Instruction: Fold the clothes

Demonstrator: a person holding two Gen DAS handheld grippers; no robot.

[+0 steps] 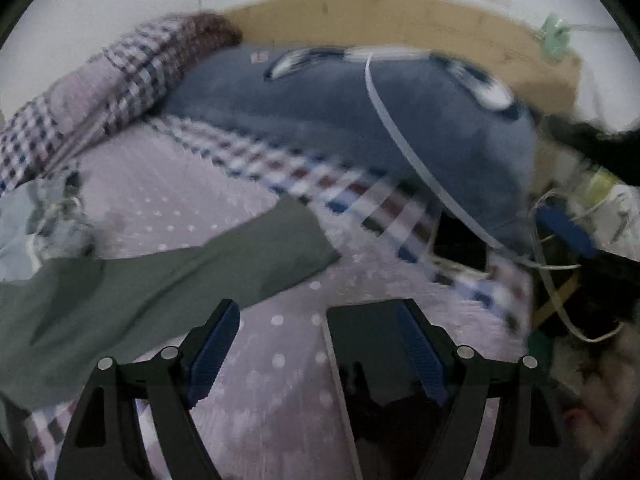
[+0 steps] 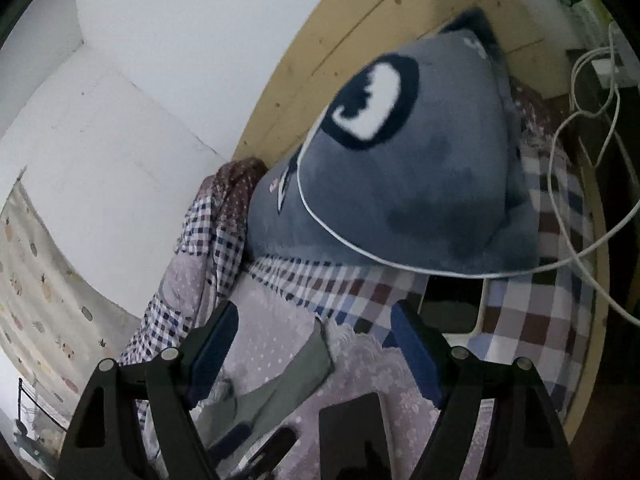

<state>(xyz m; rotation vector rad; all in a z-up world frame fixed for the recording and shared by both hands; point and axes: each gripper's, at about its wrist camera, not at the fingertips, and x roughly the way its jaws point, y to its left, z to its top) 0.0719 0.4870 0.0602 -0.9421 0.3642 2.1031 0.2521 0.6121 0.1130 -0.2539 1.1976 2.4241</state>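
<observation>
Hovering over the bedspread (image 1: 256,408), the left gripper (image 1: 316,344) had its jaws spread wide and held nothing. Right gripper (image 2: 314,344) likewise gaped, empty. A grey-green garment (image 1: 168,280) lay flat on the bedspread, left of the left gripper; its sleeve end (image 2: 308,364) showed between the right fingers, untouched. Blue plush pillow (image 2: 400,184) sat beyond, cable (image 2: 340,240) draped across it.
</observation>
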